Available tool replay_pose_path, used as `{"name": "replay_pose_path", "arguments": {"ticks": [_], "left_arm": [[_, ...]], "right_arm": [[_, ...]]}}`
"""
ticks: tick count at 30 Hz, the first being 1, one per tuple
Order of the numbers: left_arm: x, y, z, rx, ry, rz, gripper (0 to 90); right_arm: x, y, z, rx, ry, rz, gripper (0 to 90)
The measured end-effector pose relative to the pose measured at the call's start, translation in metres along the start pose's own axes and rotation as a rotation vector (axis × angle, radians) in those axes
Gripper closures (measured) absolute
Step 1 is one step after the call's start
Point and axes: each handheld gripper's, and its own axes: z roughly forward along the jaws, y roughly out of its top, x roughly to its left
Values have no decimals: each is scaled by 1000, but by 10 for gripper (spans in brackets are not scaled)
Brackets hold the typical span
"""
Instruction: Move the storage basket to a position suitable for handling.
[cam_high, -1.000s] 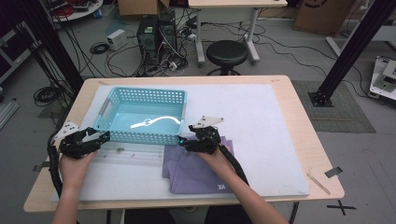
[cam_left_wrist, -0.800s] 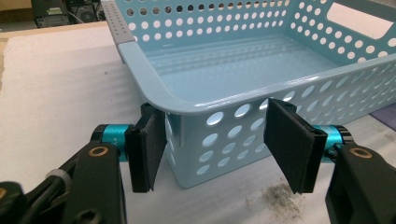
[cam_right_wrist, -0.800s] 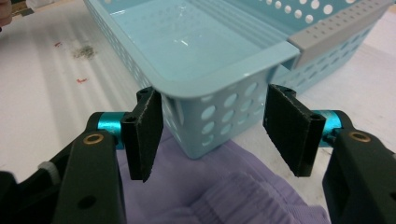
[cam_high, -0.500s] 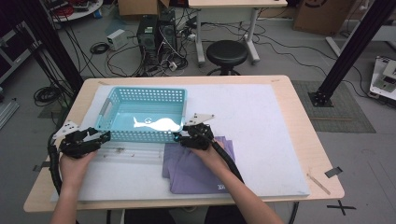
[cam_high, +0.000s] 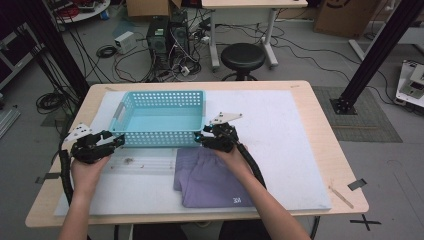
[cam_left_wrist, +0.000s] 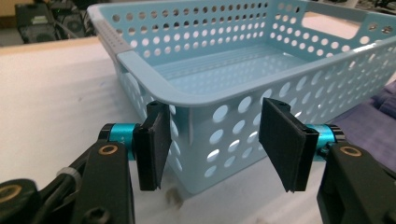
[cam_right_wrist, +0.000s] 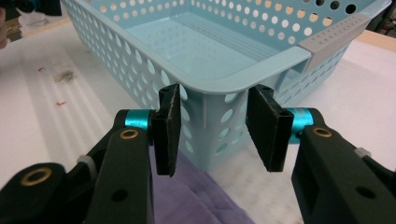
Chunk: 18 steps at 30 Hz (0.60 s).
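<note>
Jaws of my left gripper (cam_high: 119, 140) stand wide around the near left corner of the perforated turquoise basket (cam_high: 160, 107), empty on the white mat (cam_high: 280, 140). My right gripper (cam_high: 201, 137) gapes at its near right corner, above the purple cloth (cam_high: 210, 177).

Both forearms enter from 6 o'clock in the high view. The left hand (cam_high: 89, 165) holds the left gripper (cam_high: 118, 142) at 9 o'clock, jaws pointing toward 3 o'clock and standing apart. The right hand (cam_high: 231, 155) holds the right gripper (cam_high: 200, 138) near centre, jaws pointing toward 10 o'clock, also parted.
</note>
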Motion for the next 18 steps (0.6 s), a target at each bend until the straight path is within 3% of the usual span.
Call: {"name": "replay_pose_path", "arguments": {"ticks": [7, 18], "left_arm": [[-21, 10, 22, 7, -33, 33, 451], [-49, 17, 55, 14, -86, 41, 452]], "right_arm": [[-22, -3, -19, 0, -48, 20, 577], [-55, -21, -47, -5, -93, 56, 587]]}}
